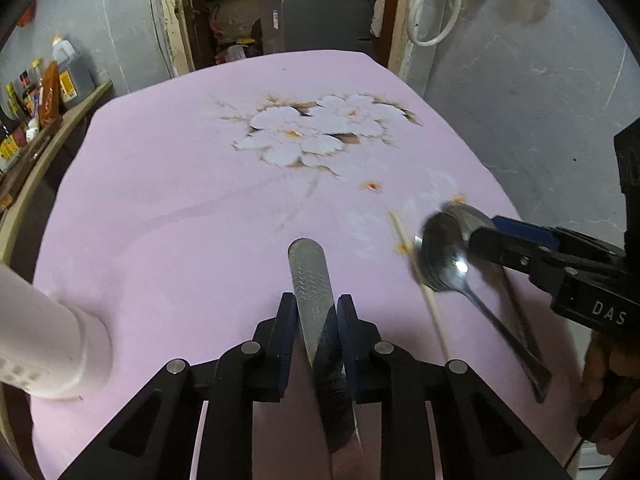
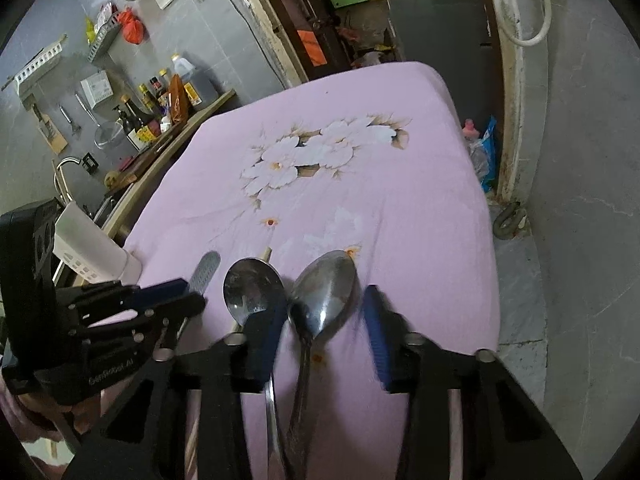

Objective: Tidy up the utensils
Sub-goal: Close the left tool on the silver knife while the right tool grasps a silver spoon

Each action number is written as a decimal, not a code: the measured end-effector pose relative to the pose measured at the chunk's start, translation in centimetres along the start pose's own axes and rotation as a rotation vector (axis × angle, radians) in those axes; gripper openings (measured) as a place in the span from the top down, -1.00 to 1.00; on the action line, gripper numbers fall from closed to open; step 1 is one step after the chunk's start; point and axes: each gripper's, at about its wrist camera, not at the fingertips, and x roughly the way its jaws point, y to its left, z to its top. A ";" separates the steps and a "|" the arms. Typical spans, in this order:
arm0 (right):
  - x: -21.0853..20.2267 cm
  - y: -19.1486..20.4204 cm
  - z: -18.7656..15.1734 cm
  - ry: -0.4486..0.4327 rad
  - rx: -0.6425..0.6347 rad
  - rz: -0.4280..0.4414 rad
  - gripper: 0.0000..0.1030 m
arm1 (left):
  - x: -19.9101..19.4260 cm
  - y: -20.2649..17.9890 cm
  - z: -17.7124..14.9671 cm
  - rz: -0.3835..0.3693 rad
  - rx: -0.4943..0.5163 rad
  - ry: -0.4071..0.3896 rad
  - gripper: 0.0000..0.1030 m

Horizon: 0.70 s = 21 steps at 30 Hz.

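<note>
both handheld tools are black angular plastic linkages with round silver pivot pins. each claw, left claw [image 1: 318, 328] and right claw [image 2: 326, 336], carries dark blue finger pads [image 1: 289, 334]. white lettering "das" marks one body; faint embossed lettering marks the other.

two close wrist views, both down onto pink tablecloth [image 1: 160, 200]
</note>
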 end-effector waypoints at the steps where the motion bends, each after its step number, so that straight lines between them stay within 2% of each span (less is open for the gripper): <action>1: 0.1 0.0 0.1 0.004 0.007 0.013 0.57 | 0.0 0.3 0.1 0.001 -0.004 -0.004 0.62; 6: 0.0 0.2 -0.1 0.009 0.016 0.044 0.74 | 0.2 1.9 0.7 -0.039 -0.050 0.005 0.62; 10: -0.1 0.6 -0.1 0.003 0.006 0.054 0.84 | 0.2 2.3 0.6 -0.020 -0.057 0.030 0.58; 15: 0.2 0.9 0.1 0.008 0.004 0.061 0.84 | 0.1 2.5 0.5 -0.027 -0.030 0.087 0.57; 21: 0.2 0.2 0.5 0.019 0.042 0.091 0.84 | 0.2 2.9 0.7 -0.046 -0.072 0.111 0.60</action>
